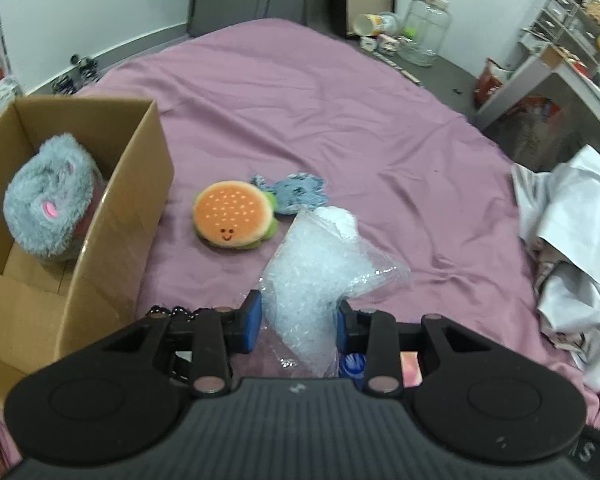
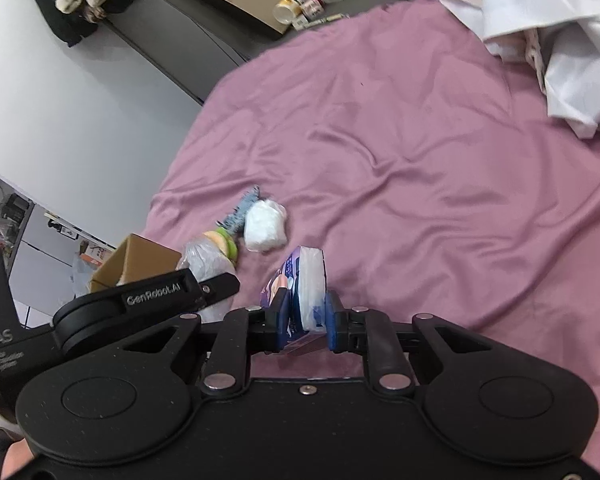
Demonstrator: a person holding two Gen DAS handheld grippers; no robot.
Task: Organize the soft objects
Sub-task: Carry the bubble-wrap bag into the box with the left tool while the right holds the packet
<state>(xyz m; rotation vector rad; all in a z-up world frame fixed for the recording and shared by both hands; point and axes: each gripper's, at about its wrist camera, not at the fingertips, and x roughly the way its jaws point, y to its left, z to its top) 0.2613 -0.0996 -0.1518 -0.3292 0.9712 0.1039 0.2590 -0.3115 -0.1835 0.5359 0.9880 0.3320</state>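
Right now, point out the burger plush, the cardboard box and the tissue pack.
burger plush point(image 1: 233, 211): left wrist view, on the orange bun top.
cardboard box point(image 1: 118, 236): left wrist view, on its outer right wall.
tissue pack point(image 2: 309, 280): right wrist view, on the white edge showing above the jaws.

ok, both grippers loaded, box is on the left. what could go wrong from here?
1. The left gripper pinches only the lower end of the clear plastic bag of white filling; slippery film could slide out during the lift.
2. The open brown cardboard box already holds a grey fluffy plush toy, so a drop might catch the rim.
3. The right gripper grips the blue-and-white tissue pack near one end; it could pivot or slip.
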